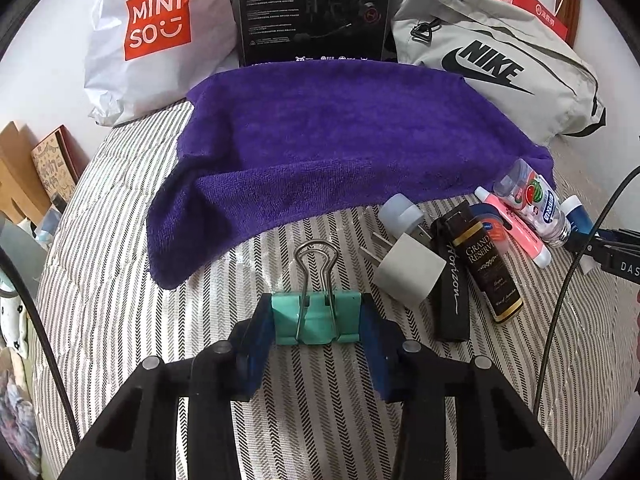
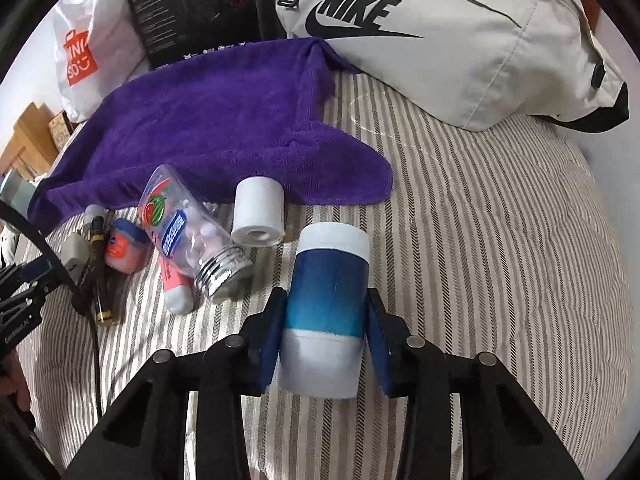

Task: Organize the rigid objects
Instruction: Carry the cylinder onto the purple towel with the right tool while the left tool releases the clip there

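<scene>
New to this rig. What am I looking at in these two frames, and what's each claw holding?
No robot: a person carries a two-finger claw in each hand, with a fisheye camera on each looking along the fingers. The left view shows the left claw shut on a green binder clip. The right view shows the right claw shut on a blue and white tube. Below is a striped bedcover with a purple towel, and beside it a charger plug, a clear bottle and a white roll.
</scene>
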`<action>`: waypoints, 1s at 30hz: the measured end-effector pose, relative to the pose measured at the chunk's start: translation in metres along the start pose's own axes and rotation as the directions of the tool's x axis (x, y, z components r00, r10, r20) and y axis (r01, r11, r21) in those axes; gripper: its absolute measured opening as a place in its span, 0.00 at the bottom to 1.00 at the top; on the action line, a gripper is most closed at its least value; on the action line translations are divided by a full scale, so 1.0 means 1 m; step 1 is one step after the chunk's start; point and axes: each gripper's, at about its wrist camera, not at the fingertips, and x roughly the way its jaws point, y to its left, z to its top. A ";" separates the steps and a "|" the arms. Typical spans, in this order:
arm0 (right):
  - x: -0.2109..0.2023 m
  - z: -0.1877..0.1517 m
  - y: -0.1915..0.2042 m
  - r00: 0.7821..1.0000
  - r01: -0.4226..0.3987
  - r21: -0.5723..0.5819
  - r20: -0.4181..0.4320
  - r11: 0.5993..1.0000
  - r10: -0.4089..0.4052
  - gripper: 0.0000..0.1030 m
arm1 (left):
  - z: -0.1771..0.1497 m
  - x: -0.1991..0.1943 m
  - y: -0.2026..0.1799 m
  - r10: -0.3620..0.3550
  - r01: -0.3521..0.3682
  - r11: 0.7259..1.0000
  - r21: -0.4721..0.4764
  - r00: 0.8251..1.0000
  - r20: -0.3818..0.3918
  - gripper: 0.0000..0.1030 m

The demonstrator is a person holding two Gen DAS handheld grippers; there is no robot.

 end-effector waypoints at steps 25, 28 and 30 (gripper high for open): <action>-0.040 0.019 0.000 0.988 -0.145 -0.060 0.049 0.988 0.148 0.37 | 0.018 -0.043 0.035 -0.028 0.032 0.996 -0.082 0.999 0.041 0.38; -0.043 0.033 0.007 0.983 -0.166 -0.084 0.069 0.982 0.172 0.37 | 0.029 -0.052 0.037 -0.037 0.042 0.995 -0.086 0.998 0.058 0.38; -0.042 0.043 0.013 0.979 -0.181 -0.098 0.075 0.979 0.188 0.37 | 0.042 -0.058 0.038 -0.035 0.040 0.996 -0.077 0.997 0.075 0.38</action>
